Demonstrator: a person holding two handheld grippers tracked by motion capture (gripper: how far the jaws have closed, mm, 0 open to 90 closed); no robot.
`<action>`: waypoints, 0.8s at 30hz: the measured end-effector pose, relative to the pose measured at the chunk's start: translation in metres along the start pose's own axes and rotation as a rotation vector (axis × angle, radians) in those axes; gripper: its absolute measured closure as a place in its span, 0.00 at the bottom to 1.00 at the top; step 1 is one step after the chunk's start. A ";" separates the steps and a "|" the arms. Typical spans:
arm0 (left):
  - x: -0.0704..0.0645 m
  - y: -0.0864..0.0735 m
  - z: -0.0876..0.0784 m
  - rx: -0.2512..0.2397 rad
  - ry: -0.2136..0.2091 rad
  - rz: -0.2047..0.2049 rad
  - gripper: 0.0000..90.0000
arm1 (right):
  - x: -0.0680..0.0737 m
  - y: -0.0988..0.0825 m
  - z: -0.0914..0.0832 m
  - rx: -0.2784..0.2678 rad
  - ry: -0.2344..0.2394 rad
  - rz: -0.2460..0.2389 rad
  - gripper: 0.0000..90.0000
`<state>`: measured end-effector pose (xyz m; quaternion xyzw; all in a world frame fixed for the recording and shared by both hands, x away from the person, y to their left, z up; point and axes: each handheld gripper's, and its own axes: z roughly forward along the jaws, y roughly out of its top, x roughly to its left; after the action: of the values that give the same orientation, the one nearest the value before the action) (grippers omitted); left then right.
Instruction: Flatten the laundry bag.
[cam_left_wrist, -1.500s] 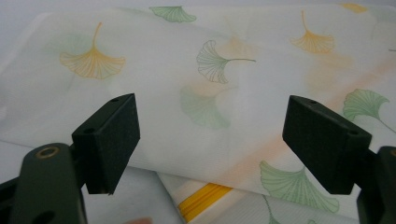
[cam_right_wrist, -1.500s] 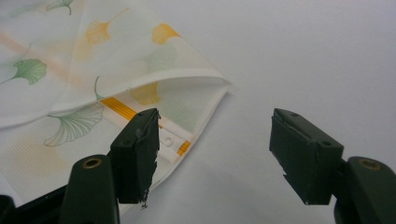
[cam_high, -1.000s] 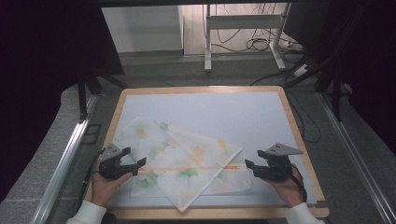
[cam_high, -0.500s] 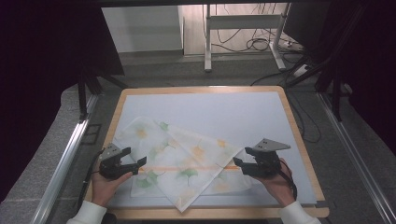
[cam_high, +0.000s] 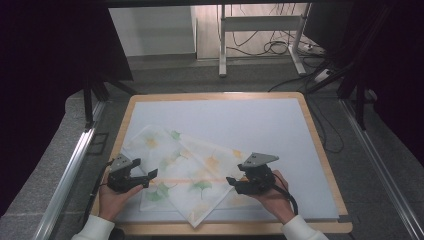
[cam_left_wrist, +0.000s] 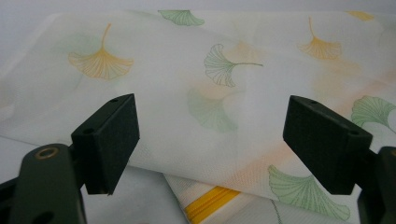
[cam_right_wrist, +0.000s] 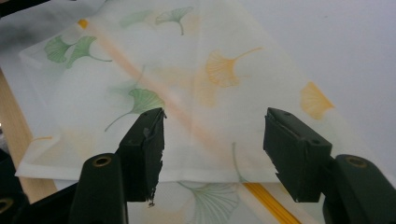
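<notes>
A thin white cloth (cam_high: 182, 172) printed with green and orange ginkgo leaves lies loosely folded on the front half of the white mat. Its folded layers and a yellow stripe show in the left gripper view (cam_left_wrist: 224, 116) and the right gripper view (cam_right_wrist: 187, 93). My left gripper (cam_high: 150, 176) is held at the cloth's left edge, open, jaws wide apart with nothing between them (cam_left_wrist: 210, 144). My right gripper (cam_high: 231, 181) sits over the cloth's right side, also open and empty (cam_right_wrist: 212, 149).
The white mat (cam_high: 260, 125) lies on a wood-edged board (cam_high: 320, 150). Metal rails (cam_high: 70, 165) run along both sides of the table. Table legs and cables (cam_high: 270, 47) are on the floor beyond the far edge.
My right gripper has moved left and forward onto the cloth's right side. The left gripper has stayed where it was.
</notes>
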<state>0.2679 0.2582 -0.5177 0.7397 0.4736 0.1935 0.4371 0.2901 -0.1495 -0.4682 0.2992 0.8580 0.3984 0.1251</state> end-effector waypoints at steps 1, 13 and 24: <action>0.000 0.000 0.000 0.000 0.000 0.000 0.20 | 0.002 0.001 0.001 0.001 0.005 -0.006 0.42; -0.002 0.000 0.000 0.008 0.018 0.016 0.20 | 0.028 0.004 0.023 0.049 0.054 -0.039 0.41; -0.001 0.000 0.001 0.017 0.015 0.016 0.19 | 0.053 0.012 0.048 0.090 0.098 -0.069 0.38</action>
<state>0.2682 0.2565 -0.5181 0.7456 0.4728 0.1984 0.4256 0.2752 -0.0818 -0.4887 0.2551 0.8898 0.3691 0.0831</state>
